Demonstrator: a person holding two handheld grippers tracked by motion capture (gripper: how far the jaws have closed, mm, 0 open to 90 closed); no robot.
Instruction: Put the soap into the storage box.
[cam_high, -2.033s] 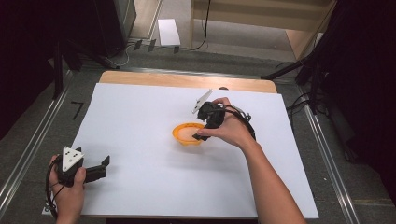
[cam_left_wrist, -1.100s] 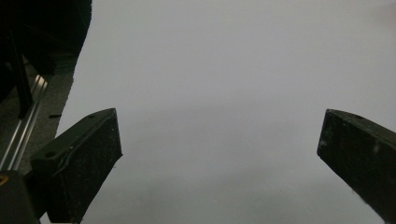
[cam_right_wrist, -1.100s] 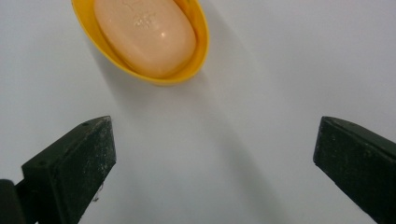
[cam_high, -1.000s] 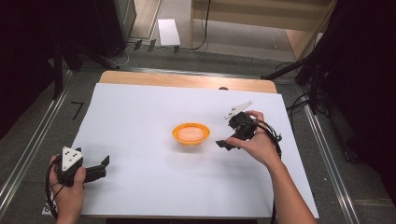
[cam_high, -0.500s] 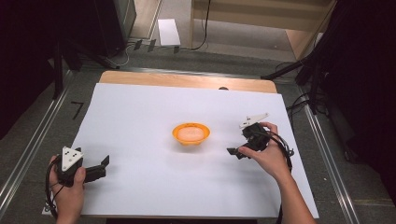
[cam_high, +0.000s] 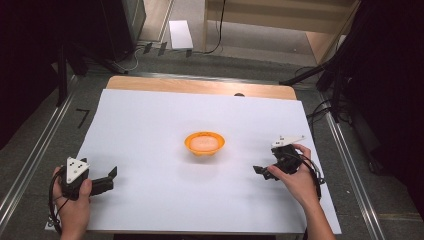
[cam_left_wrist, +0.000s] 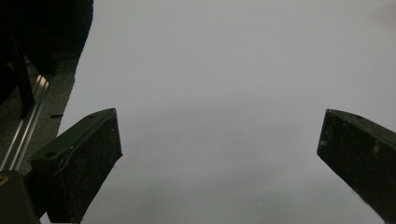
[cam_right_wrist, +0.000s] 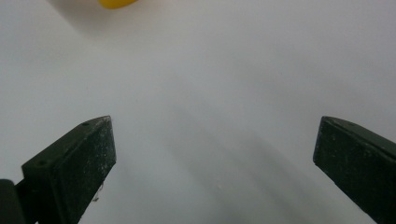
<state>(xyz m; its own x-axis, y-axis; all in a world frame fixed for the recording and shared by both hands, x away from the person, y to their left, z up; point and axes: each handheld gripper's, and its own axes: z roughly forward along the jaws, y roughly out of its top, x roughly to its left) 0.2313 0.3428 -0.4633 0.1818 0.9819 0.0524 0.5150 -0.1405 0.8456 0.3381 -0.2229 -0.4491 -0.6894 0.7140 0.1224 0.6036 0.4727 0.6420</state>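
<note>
Apparently the placing is done: the orange bowl (cam_high: 204, 143) sits alone mid-counter (cam_high: 150, 120), the right claw (cam_high: 262, 171) well right of it, jaws apart and empty, the left claw (cam_high: 111, 175) down left of it, likewise spread

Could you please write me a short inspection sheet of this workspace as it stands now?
Surface: white sheet over a wooden table; flat.
Job's things: orange bowl upright near the sheet's middle, apart from both grippers; its contents cannot be told.
Clutter: nothing seen on the sheet.
Grippers: left hand-held gripper at the near left, jaws open on nothing; right hand-held gripper at the near right, jaws open on nothing, pointing toward the bowl.
Cables: a black cable trails from the right gripper; another loops by the left hand.
Surroundings: grey floor, metal rails, a white box beyond the table.
</note>
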